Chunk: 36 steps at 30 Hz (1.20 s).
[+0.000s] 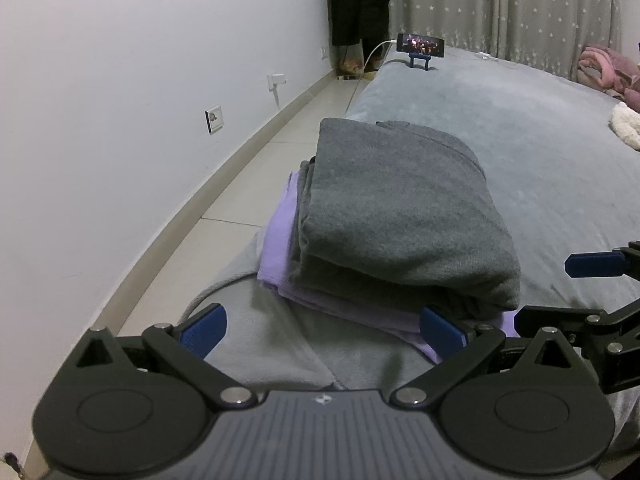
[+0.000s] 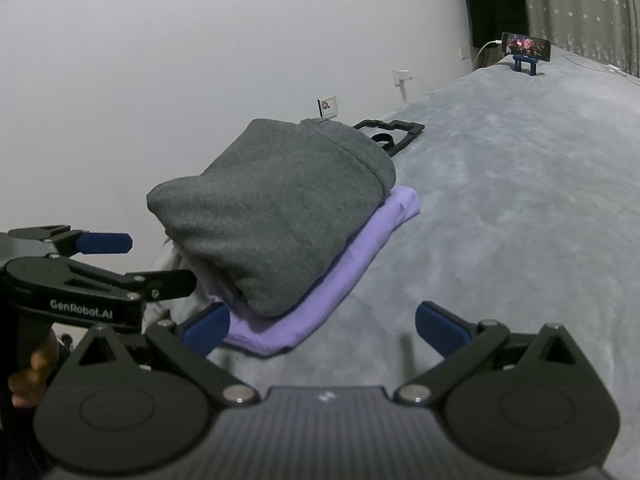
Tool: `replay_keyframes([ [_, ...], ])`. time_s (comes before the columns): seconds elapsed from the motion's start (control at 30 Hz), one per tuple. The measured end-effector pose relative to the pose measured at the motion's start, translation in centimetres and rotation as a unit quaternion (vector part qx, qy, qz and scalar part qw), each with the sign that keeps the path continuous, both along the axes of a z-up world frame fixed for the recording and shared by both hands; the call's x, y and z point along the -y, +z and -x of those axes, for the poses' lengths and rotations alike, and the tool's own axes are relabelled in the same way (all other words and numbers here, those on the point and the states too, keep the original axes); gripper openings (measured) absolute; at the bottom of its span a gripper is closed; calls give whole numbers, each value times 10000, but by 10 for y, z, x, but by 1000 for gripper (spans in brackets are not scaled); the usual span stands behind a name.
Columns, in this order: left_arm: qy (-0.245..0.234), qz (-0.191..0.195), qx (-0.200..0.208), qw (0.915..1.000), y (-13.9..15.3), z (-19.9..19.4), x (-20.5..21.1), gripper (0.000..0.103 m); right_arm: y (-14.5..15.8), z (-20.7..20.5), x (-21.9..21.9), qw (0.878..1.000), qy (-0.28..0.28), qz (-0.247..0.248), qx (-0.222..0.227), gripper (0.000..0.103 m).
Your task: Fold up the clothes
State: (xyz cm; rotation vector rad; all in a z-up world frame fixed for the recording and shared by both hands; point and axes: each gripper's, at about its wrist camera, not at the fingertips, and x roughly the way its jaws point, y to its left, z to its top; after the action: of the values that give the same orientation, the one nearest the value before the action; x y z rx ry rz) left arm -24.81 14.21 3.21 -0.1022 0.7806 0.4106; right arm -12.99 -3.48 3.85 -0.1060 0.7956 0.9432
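Both my left tongs (image 1: 323, 330) and right tongs (image 2: 323, 326) gape wide and empty, the folded grey sweatshirt (image 1: 400, 216) stacked on the purple garment (image 1: 280, 236) at twelve o'clock on the bed (image 1: 540, 152), soft, floppy, best pinched along its thick near fold.

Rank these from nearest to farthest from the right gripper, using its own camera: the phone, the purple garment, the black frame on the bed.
1. Purple garment, just ahead-left of the right gripper.
2. Black frame, behind the stack.
3. Phone, far end, right.
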Motion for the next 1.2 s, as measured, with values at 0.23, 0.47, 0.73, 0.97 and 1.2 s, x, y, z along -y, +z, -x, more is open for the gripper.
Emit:
replay_keyframes([
  [0.23, -17, 46, -52, 10000, -3, -3, -1, 103, -1, 1, -2, 10000, -16, 52, 27, 103],
  [0.47, -42, 79, -81, 9999, -6, -6, -1, 103, -2, 0, -2, 9999, -83, 92, 62, 103],
  [0.73, -42, 77, -111, 9999, -8, -6, -1, 103, -2, 0, -1, 9998, -105, 127, 113, 103],
  [0.97, -38, 76, -137, 9999, -9, -7, 0, 103, -3, 0, -2, 9998, -94, 141, 122, 103],
  [1.2, -48, 102, -150, 9998, -10, -8, 0, 103, -1, 2, -1, 9997, -62, 146, 163, 103],
])
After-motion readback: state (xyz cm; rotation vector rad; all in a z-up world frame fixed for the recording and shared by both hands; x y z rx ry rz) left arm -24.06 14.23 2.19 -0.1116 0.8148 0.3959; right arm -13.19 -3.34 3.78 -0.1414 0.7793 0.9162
